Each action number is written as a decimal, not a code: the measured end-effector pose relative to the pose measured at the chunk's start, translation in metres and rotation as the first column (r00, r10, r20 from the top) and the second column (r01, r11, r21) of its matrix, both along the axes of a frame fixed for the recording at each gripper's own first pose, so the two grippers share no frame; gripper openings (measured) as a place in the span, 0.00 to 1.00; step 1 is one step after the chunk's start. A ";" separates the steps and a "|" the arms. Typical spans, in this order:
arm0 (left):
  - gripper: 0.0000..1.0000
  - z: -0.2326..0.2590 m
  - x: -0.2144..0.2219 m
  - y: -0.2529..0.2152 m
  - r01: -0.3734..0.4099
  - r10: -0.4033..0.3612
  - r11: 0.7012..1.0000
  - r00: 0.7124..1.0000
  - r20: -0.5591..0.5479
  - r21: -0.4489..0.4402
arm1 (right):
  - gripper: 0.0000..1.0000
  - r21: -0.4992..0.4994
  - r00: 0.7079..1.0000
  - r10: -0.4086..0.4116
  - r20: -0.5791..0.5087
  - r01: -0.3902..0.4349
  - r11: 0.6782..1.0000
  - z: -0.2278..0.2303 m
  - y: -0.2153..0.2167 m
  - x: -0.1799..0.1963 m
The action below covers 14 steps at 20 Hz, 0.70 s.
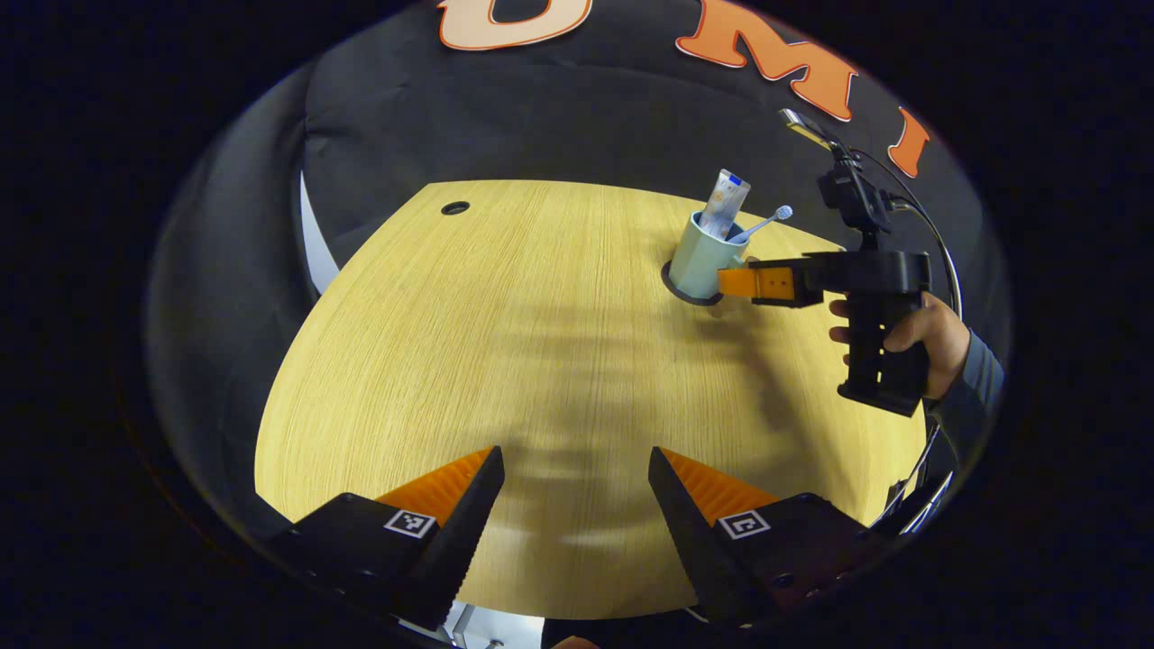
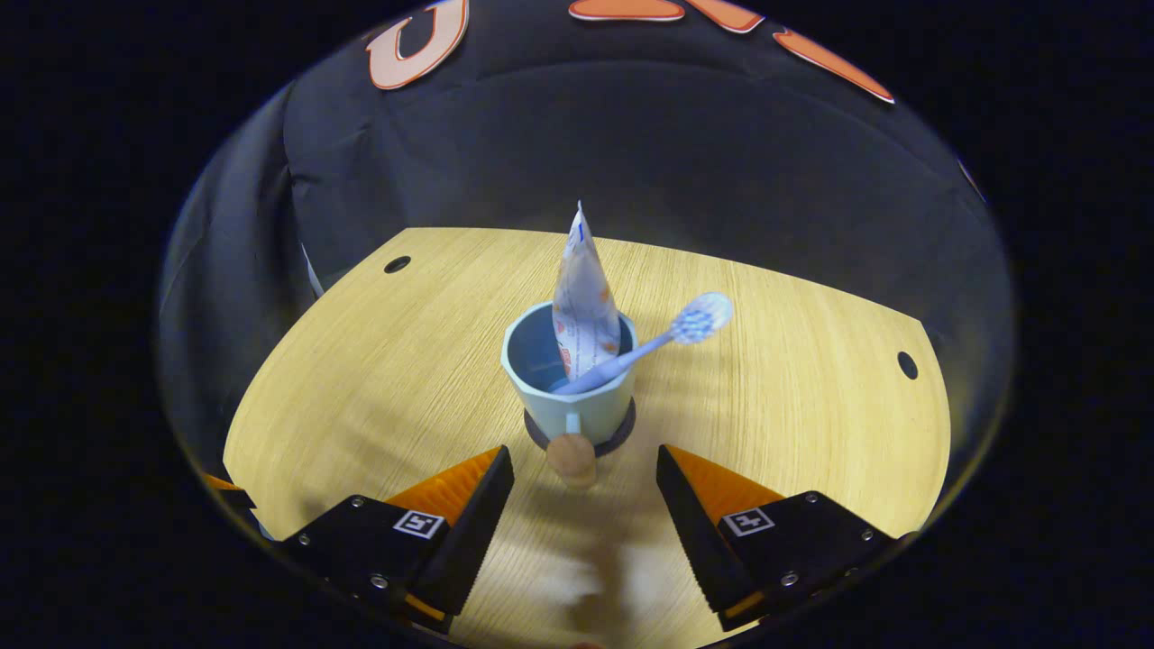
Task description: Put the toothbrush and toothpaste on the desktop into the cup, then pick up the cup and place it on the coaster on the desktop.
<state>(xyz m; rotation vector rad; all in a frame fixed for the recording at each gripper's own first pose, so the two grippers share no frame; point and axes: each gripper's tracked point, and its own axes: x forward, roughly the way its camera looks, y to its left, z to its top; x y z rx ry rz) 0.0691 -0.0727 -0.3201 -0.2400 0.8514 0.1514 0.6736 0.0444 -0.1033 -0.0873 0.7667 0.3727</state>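
Observation:
A pale blue cup point(image 2: 577, 401) stands on a dark round coaster point(image 2: 624, 433) on the wooden desktop point(image 2: 379, 388). A toothpaste tube point(image 2: 584, 297) stands upright in the cup, and a toothbrush point(image 2: 672, 335) leans out to the right, bristles up. The cup's handle ends in a wooden knob point(image 2: 572, 458) that points at my right gripper point(image 2: 584, 478), which is open just short of it. In the left gripper view the cup point(image 1: 703, 260), coaster point(image 1: 678, 290), tube point(image 1: 724, 203) and brush point(image 1: 771, 220) sit far right, with the right gripper point(image 1: 732, 281) beside the cup. My left gripper point(image 1: 577, 478) is open over bare wood.
A hand point(image 1: 920, 333) in a grey sleeve holds the right gripper, with a cable trailing behind it. Cable holes sit in the desktop at the far left point(image 2: 397, 264) and right point(image 2: 907, 365). The black cloth wall point(image 1: 559, 117) closes the back of the table.

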 end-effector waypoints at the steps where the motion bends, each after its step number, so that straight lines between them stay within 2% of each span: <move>1: 0.98 0.005 0.002 -0.002 0.008 -0.008 1.000 1.000 0.011 0.002 | 0.98 0.009 1.000 -0.012 0.013 0.012 1.000 0.008 -0.006 -0.007; 4: 0.98 0.024 0.006 -0.005 0.028 -0.030 0.999 0.998 0.063 0.028 | 0.98 0.031 0.998 -0.031 0.063 0.029 0.999 0.031 -0.024 -0.027; 8: 0.98 0.056 0.014 -0.014 0.008 -0.018 0.998 0.987 0.159 0.063 | 0.98 0.055 0.984 -0.040 0.174 0.031 0.998 0.076 -0.050 -0.057; 11: 0.98 0.093 0.008 -0.030 -0.014 -0.006 0.997 0.969 0.245 0.079 | 0.98 0.073 0.964 -0.041 0.264 0.023 0.997 0.116 -0.077 -0.087; 14: 0.98 0.135 -0.005 -0.053 -0.040 -0.001 0.993 0.939 0.343 0.113 | 0.98 0.106 0.936 -0.064 0.346 0.029 0.994 0.149 -0.105 -0.118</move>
